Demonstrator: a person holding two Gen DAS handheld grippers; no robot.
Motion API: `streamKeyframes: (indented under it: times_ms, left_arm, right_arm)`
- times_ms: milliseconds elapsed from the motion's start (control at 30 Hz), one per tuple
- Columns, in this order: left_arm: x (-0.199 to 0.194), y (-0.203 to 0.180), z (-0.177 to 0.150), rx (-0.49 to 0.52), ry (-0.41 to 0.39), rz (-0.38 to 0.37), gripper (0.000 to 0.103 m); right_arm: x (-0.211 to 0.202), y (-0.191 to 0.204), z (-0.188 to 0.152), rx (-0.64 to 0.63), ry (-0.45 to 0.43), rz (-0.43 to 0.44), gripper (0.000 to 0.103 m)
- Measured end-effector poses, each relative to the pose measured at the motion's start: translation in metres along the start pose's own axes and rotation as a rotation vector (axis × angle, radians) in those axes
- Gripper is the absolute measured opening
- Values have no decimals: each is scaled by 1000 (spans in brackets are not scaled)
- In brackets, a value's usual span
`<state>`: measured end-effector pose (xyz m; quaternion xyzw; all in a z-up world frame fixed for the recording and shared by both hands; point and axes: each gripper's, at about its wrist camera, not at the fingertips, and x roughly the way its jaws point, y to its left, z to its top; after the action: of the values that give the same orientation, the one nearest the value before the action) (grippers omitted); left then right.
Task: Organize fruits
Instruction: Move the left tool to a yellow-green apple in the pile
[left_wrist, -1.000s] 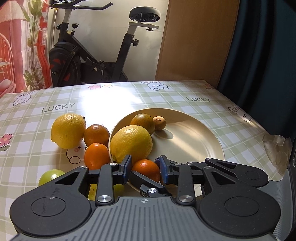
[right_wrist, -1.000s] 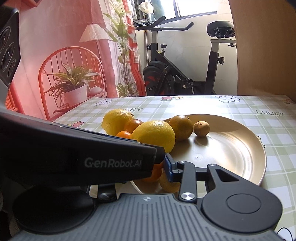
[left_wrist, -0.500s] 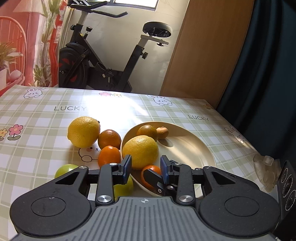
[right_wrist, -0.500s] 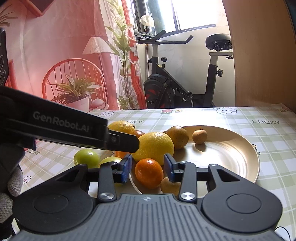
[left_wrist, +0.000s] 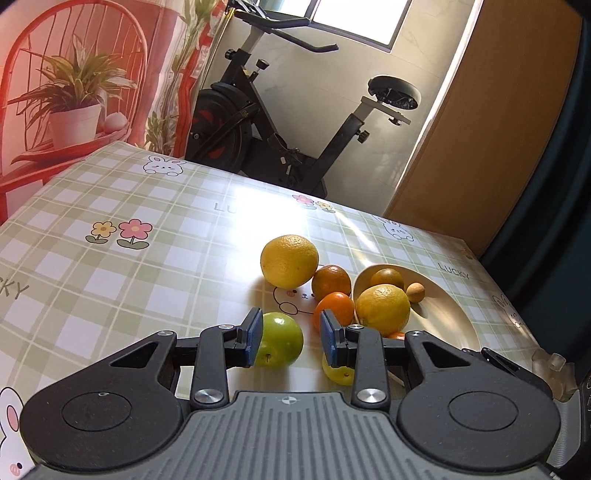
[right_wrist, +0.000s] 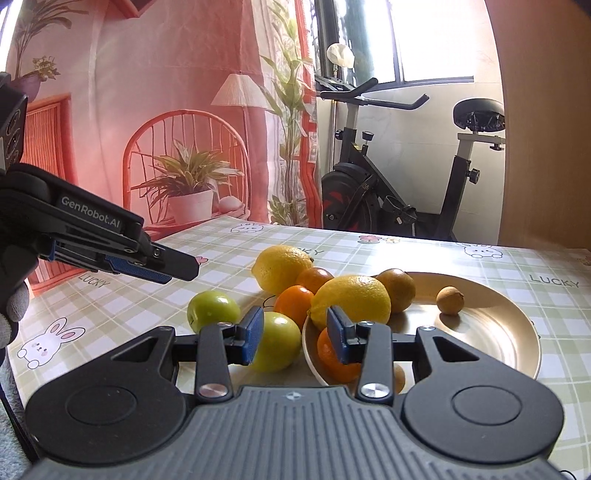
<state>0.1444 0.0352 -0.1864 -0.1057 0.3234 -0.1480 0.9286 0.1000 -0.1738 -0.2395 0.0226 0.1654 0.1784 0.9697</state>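
Note:
A gold plate holds a lemon, a dark orange, a small brown fruit and a small orange. Left of it on the table lie a second lemon, two oranges and two green apples. My left gripper is open and hovers above one green apple without touching it. My right gripper is open and empty, low at the plate's near-left rim. From the left wrist, the plate is at the right.
The table has a green checked cloth with bunny prints. An exercise bike stands behind the far edge, and a wooden panel at the back right. A gloved hand holds the left gripper at the left.
My left gripper has left the small orange lying in the plate, lifted and swung left to above the green apple. The right gripper has drawn back a little.

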Motion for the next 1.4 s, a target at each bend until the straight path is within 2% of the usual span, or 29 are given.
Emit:
streamKeyframes:
  times_ms: [133, 333, 733, 933, 1000, 1233, 1400]
  left_arm:
    - [0, 0, 0, 4, 2, -14, 35]
    - [3, 1, -5, 0, 16, -21, 36]
    - [5, 3, -6, -22, 30, -14, 37]
    - [7, 1, -6, -18, 35, -21, 39]
    - [8, 1, -7, -15, 41, -27, 44]
    - [13, -4, -4, -8, 59, -62, 44]
    - [28, -16, -2, 17, 120, -100, 44]
  right_arm:
    - [8, 13, -1, -43, 25, 37, 41]
    - [19, 13, 1, -30, 53, 51, 41]
    - [38, 15, 4, -18, 119, 26, 53]
    - [37, 17, 3, -32, 119, 41, 58]
    - [36, 18, 2, -33, 113, 53, 58]
    - [31, 24, 1, -67, 88, 89, 58]
    - [31, 23, 1, -63, 88, 93, 58]
